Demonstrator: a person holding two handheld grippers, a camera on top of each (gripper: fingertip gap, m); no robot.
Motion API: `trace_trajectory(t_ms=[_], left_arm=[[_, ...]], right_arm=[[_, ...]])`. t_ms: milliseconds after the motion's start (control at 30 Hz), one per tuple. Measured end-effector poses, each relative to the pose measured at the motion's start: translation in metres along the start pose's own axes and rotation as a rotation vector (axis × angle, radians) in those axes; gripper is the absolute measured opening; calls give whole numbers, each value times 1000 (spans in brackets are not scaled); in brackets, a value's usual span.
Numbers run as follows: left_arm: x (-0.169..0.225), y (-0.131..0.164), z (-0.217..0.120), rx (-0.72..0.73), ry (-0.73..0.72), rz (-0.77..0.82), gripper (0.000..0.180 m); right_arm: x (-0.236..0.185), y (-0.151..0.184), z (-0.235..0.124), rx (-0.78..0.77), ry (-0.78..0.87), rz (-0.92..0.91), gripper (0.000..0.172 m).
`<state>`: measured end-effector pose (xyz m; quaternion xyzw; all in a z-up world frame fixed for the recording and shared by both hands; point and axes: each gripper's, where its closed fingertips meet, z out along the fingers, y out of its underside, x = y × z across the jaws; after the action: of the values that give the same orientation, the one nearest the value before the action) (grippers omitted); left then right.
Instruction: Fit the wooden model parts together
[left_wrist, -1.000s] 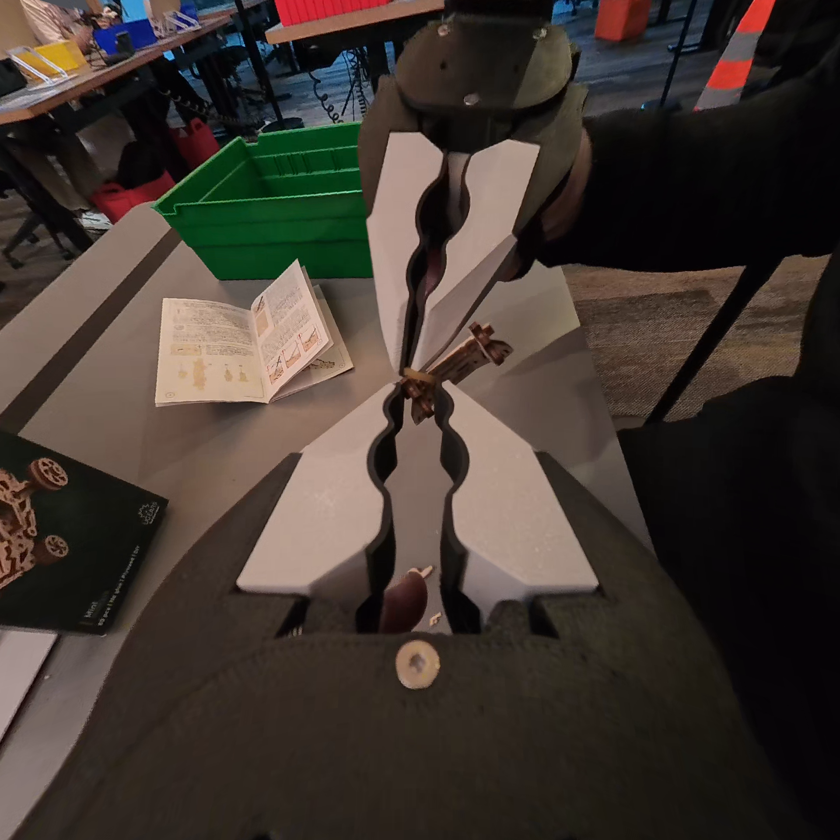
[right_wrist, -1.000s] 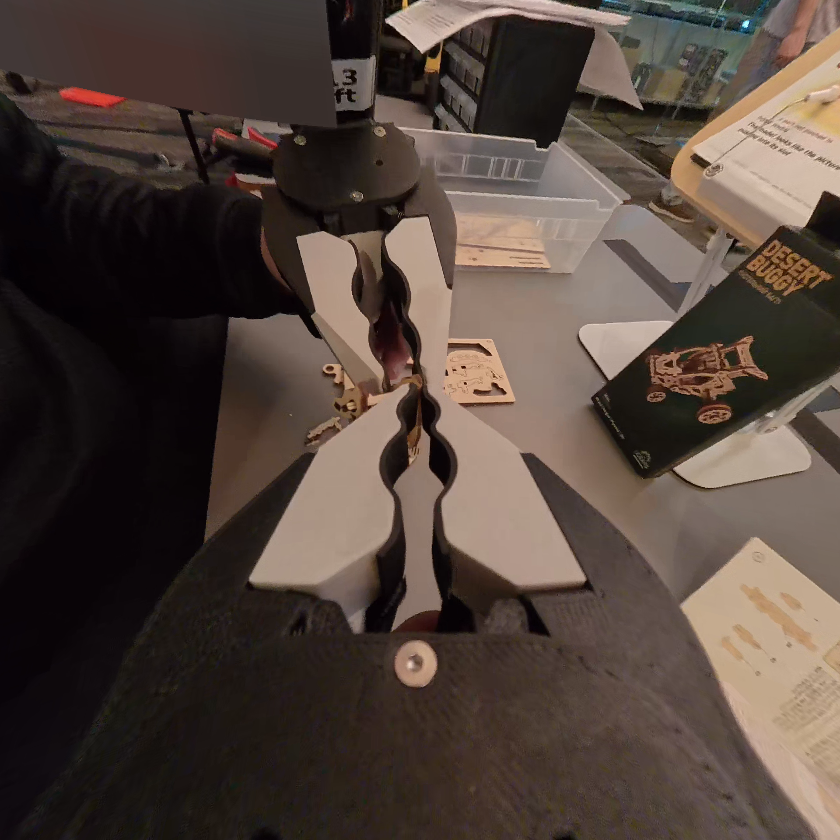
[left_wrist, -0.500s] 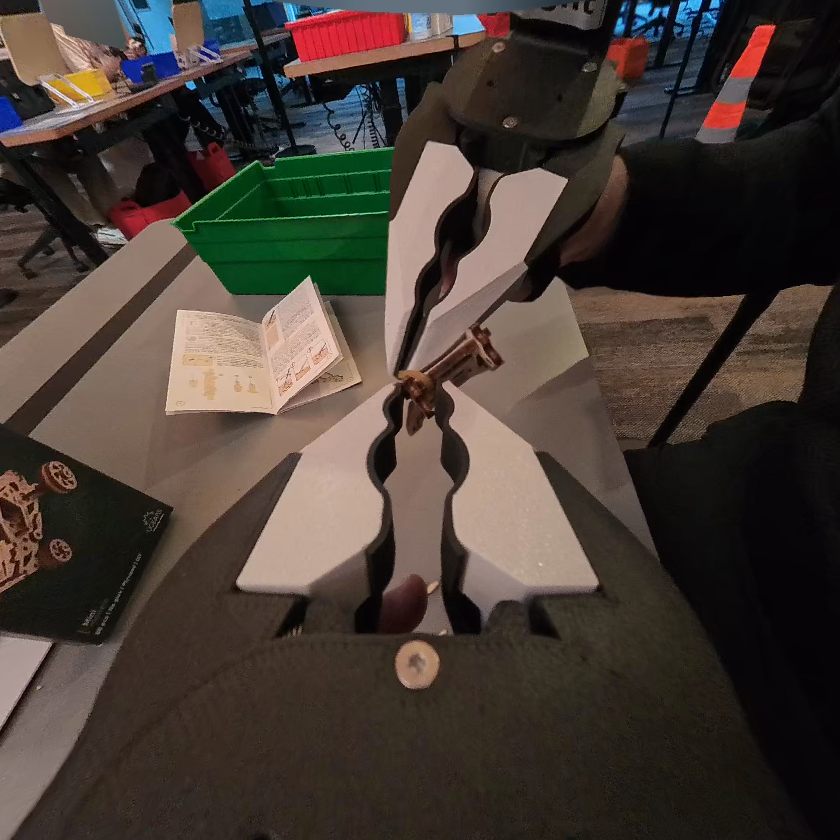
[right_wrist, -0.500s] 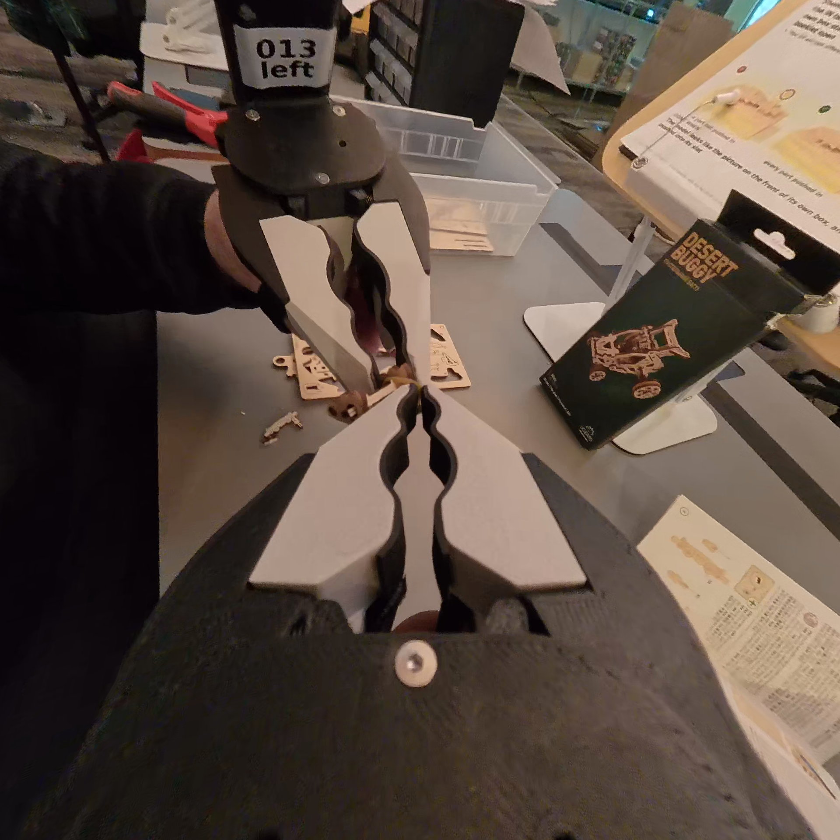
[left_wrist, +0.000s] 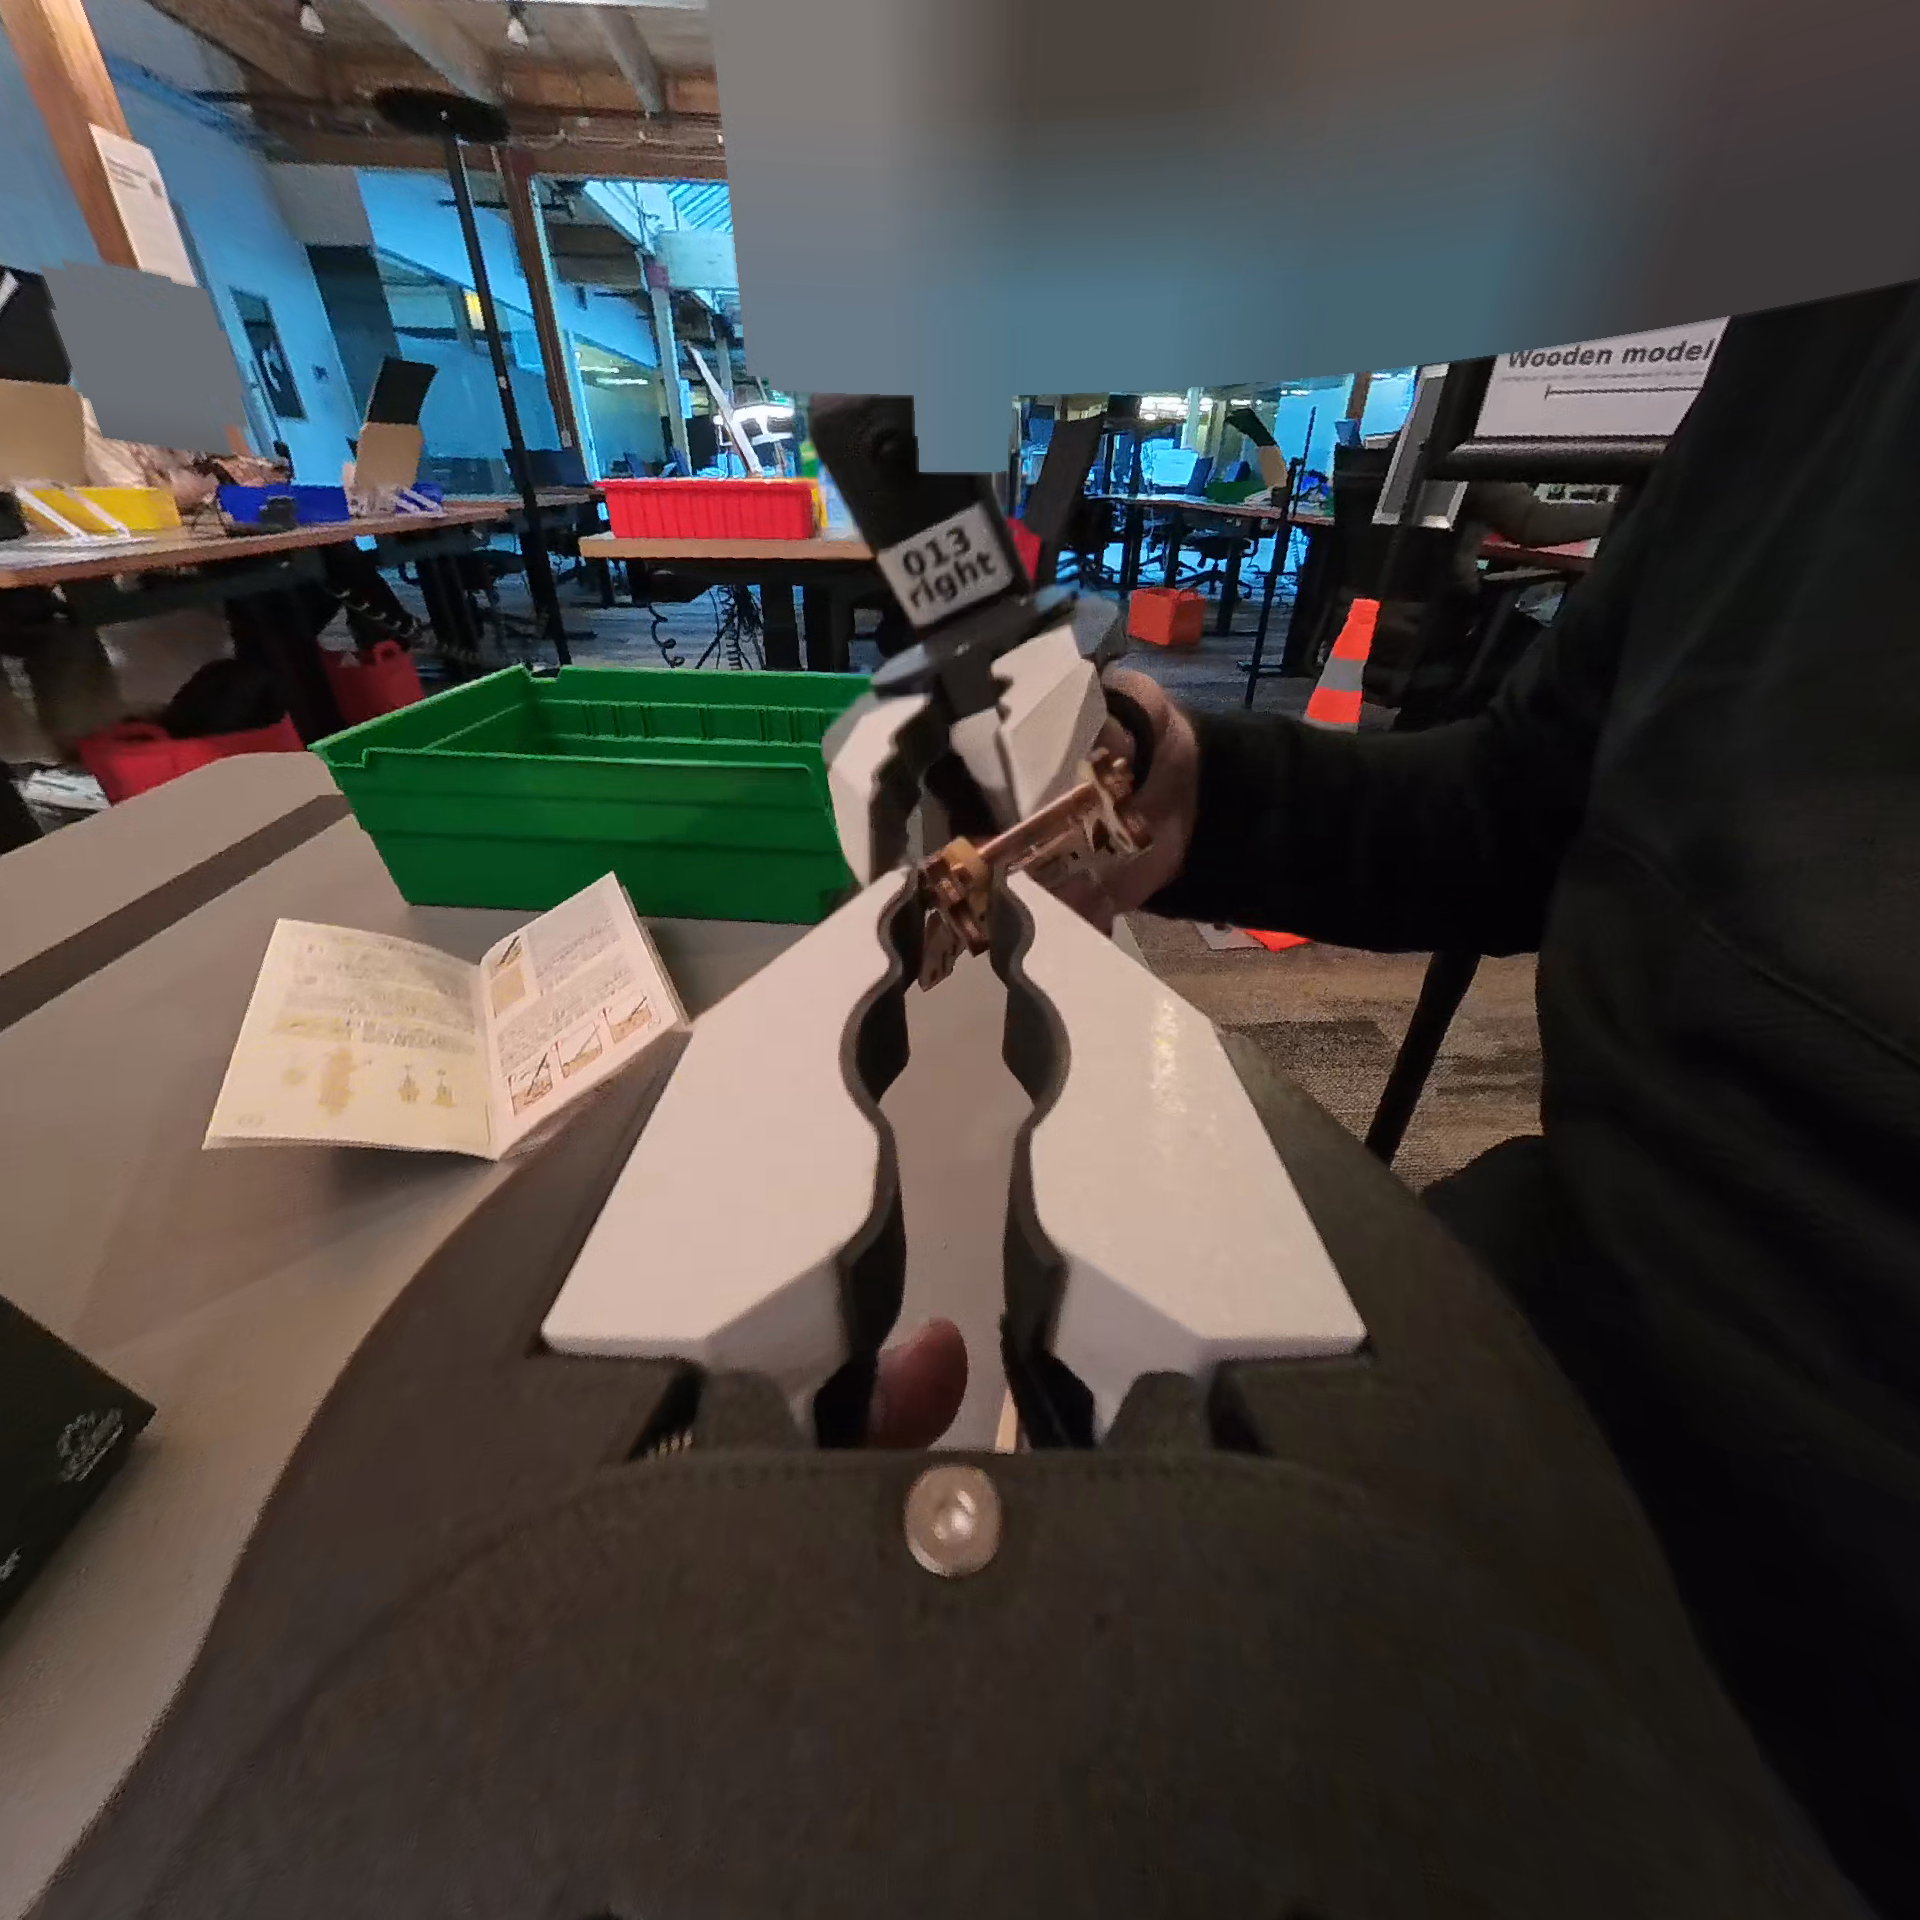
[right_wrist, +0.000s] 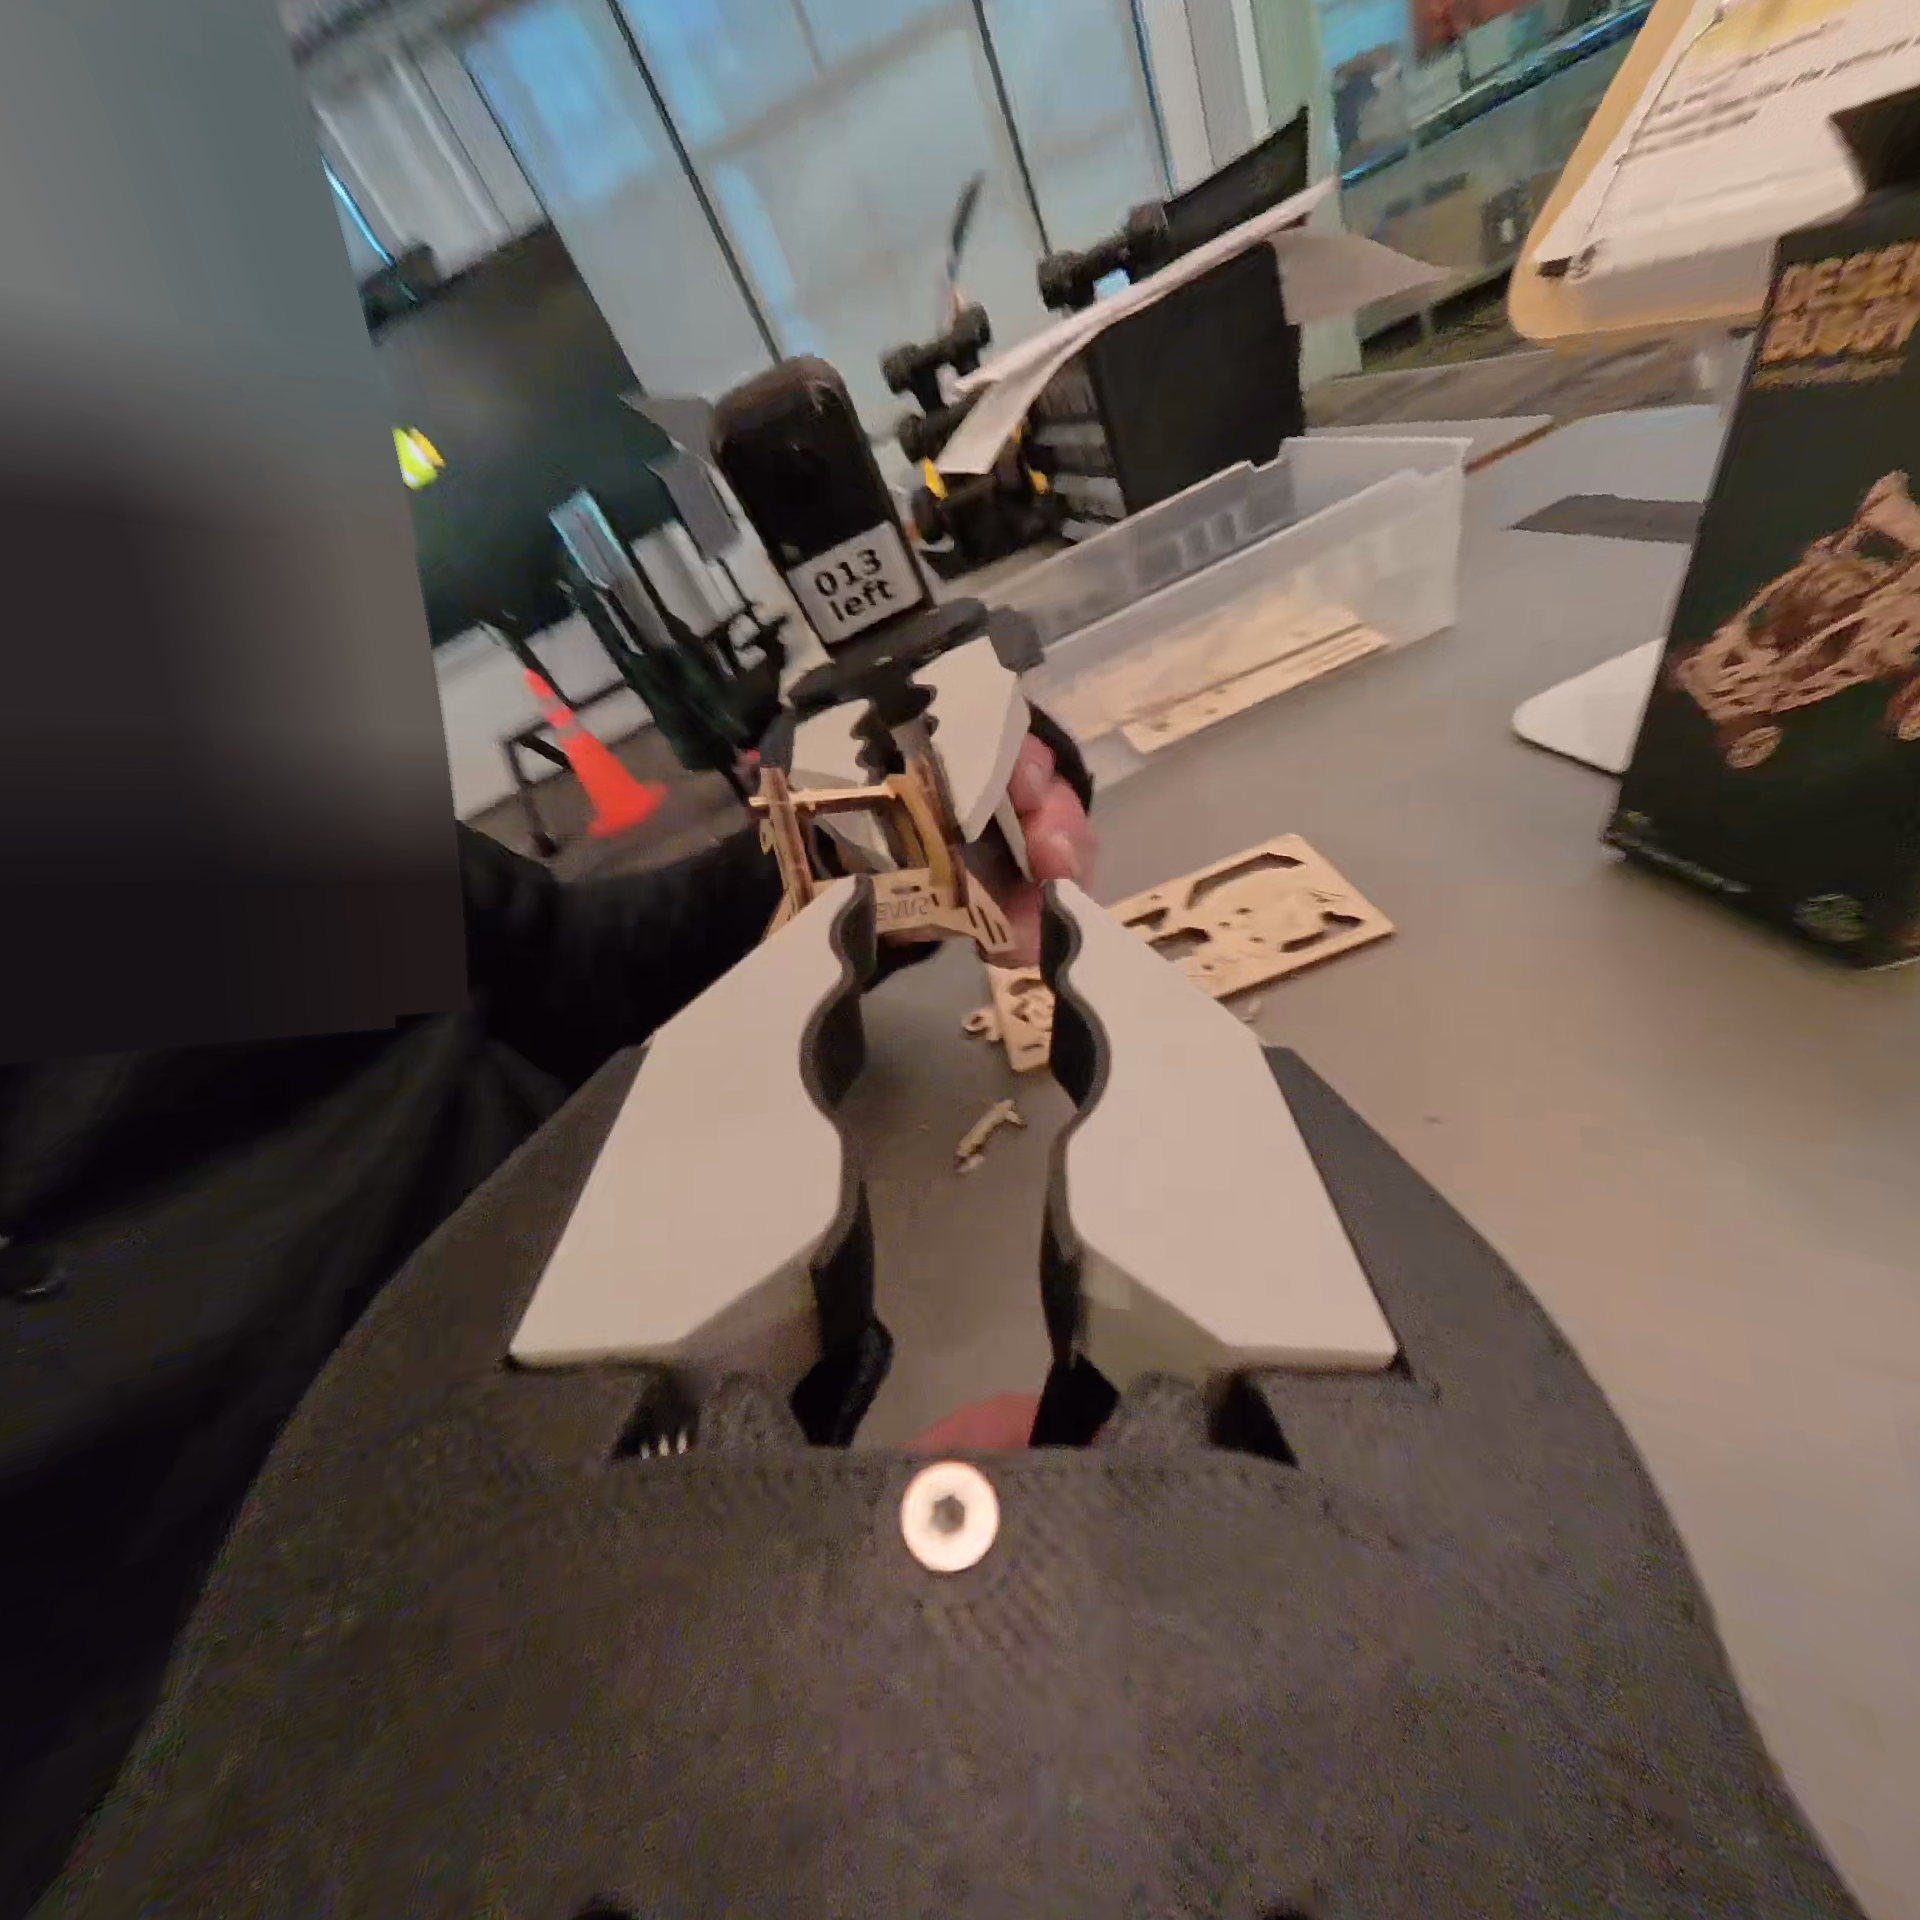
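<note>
A grey table (right_wrist: 1455, 1091) carries everything. Just beyond and right of the right jaws lies a punched-out wooden parts sheet (right_wrist: 1257, 914); small wooden scraps (right_wrist: 987, 1132) show between them. Farther right stands a dark model box (right_wrist: 1797, 623); farther back, a clear bin (right_wrist: 1299, 540). Left of the left jaws lies an open instruction booklet (left_wrist: 447, 1029), a green bin (left_wrist: 603, 790) behind it.

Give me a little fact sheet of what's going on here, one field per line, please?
Setting: grey table in a workshop
Left gripper: fingers closed on a small tan wooden model assembly, held above the table
Right gripper: fingers apart, holding nothing, close to the assembly
On the table: green plastic bin, open instruction booklet, flat tan wooden part sheet, dark model box, clear plastic bin
</note>
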<state>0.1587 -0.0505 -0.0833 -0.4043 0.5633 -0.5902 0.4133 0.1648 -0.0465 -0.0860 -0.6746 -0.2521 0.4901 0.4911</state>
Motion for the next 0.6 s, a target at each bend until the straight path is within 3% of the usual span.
trace_trajectory(t_ms=[167, 300, 500, 600], left_arm=[[11, -15, 0, 92, 105, -23, 10], [24, -27, -2, 184, 248, -66, 9], [50, -34, -2, 189, 491, -68, 10], [62, -35, -4, 151, 604, -54, 11]], right_arm=[[-3, 2, 2, 114, -137, 131, 32], [-24, -3, 1, 226, -388, 296, 28], [-57, 3, 7, 280, -657, 375, 24], [-70, 9, 10, 262, -761, 387, 13]])
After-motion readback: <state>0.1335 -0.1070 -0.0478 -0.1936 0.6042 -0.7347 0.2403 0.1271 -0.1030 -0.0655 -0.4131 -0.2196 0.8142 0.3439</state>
